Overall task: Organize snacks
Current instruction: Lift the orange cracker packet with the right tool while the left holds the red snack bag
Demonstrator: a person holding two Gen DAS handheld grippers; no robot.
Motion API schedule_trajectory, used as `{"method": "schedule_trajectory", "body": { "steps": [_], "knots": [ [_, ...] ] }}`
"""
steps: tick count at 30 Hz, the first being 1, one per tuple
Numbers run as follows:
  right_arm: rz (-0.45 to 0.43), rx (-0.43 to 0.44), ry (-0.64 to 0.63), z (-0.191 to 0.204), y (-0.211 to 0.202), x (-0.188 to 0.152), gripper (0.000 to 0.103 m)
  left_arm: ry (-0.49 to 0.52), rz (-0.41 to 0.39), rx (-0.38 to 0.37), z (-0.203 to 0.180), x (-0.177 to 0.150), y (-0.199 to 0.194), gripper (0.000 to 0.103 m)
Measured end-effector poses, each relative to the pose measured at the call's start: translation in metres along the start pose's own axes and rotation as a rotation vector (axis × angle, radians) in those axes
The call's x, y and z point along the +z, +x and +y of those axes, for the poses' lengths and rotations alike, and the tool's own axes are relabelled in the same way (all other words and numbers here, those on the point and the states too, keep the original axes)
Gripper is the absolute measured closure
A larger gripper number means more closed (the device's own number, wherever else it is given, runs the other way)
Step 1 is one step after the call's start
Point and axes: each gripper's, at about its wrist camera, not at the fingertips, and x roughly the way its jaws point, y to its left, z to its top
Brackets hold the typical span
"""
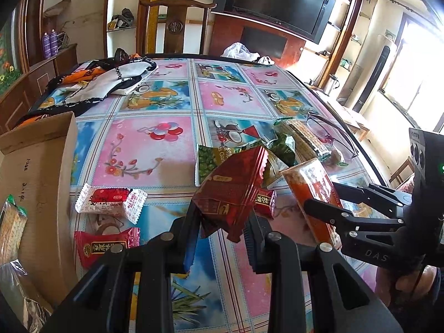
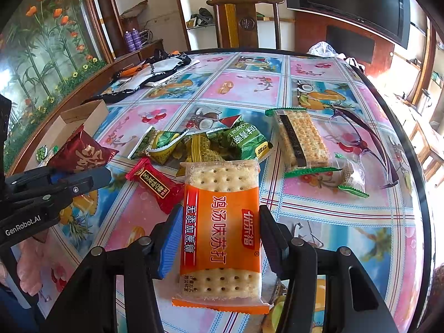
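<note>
My left gripper [image 1: 222, 230] is shut on a dark red foil snack packet [image 1: 230, 191] and holds it above the table. In the right wrist view, that same left gripper [image 2: 97, 177] and dark red packet [image 2: 80, 152] appear at the left. My right gripper [image 2: 219, 236] is shut on an orange soda-cracker pack [image 2: 222, 222], its pads pressing on both long sides. In the left wrist view, the right gripper [image 1: 322, 197] and the orange pack [image 1: 308, 186] are at the right. An open cardboard box [image 1: 36, 180] stands at the left with a cracker pack [image 1: 11, 222] in it.
Loose snacks lie on the flowered tablecloth: a white-and-red packet [image 1: 111, 199], a red packet [image 1: 105, 244], a small red packet [image 2: 152, 183], a pile of green and yellow packets [image 2: 208, 141], a green-edged cracker pack [image 2: 299, 138]. Purple glasses [image 2: 366, 138] lie at the right, a bag [image 1: 105, 83] at the far left.
</note>
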Motion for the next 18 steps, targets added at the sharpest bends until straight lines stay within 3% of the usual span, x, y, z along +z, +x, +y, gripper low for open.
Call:
{"method": "schedule_trajectory", "body": {
  "steps": [18],
  "knots": [
    [-0.024, 0.012, 0.04, -0.0037, -0.0046, 0.0034, 0.046, -0.007, -0.013, -0.016, 0.0003, 0.0012, -0.0057, 0.075]
  ]
}}
